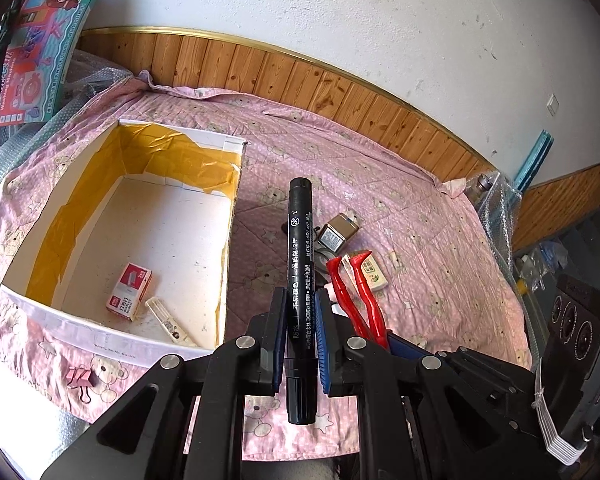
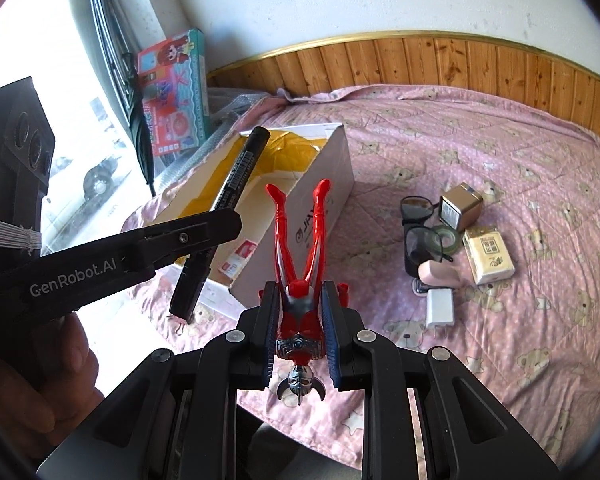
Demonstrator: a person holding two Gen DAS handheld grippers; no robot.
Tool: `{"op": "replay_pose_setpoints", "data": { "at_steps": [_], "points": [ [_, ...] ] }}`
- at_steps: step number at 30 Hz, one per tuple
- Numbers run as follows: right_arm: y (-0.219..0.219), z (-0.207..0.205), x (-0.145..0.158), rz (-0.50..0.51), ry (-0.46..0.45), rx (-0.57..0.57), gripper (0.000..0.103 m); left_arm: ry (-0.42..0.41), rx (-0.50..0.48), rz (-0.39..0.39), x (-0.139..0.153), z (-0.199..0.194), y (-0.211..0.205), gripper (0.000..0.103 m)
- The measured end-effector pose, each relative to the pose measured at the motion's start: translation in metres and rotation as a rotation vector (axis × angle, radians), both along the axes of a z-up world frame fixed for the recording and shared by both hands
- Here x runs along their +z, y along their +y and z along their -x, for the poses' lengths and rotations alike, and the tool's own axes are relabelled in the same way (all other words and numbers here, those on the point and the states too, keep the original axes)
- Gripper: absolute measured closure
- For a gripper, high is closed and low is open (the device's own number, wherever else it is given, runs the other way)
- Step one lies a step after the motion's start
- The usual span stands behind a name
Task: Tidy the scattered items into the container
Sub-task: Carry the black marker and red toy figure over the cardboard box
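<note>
White scuffed wall [image 1: 340, 8], wooden panelling [image 1: 300, 76] with a gold trim along its top, bed under a pink bear-print sheet [image 2: 480, 128], bright window [image 2: 28, 40] beyond the sheet's left edge

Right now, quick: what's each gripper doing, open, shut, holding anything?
Left gripper: shut on the black marker.
Right gripper: shut on the red toy figure, gripped at the torso, legs pointing away.
</note>
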State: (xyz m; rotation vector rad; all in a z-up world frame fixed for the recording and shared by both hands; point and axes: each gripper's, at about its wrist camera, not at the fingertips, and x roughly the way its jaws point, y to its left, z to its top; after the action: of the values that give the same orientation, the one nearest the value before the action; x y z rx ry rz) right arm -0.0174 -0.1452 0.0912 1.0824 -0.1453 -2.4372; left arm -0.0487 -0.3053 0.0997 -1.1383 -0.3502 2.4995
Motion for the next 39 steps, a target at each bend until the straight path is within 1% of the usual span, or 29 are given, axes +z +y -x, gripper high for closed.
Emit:
{"op": "replay_pose_setpoints", "data": {
  "at_steps": [7, 11, 17, 25, 34, 39],
  "points": [
    [-0.016, 0.021, 0.007, 0.018, 0.005, 0.037, 0.081, 0.0, 0.048, -0.006, 0.005, 0.019, -0.023, 0.089],
    [-0.027, 0.034, 0.015, 0.031, 0.013, 0.061, 0.081, -0.009, 0.082, 0.008, 0.005, 0.031, -0.036, 0.089],
    [-0.048, 0.055, 0.024, 0.061, 0.022, 0.109, 0.081, -0.031, 0.135, 0.077, 0.003, 0.054, -0.055, 0.089],
    [-0.079, 0.088, 0.029, 0.115, 0.006, 0.166, 0.081, -0.054, 0.168, 0.171, -0.001, 0.084, -0.078, 0.089],
    [-0.091, 0.132, 0.015, 0.127, -0.055, 0.16, 0.081, -0.1, 0.174, 0.224, -0.013, 0.119, -0.089, 0.089],
    [-0.093, 0.161, 0.004, 0.156, -0.112, 0.149, 0.081, -0.125, 0.163, 0.248, -0.021, 0.137, -0.091, 0.089]
  ]
}}
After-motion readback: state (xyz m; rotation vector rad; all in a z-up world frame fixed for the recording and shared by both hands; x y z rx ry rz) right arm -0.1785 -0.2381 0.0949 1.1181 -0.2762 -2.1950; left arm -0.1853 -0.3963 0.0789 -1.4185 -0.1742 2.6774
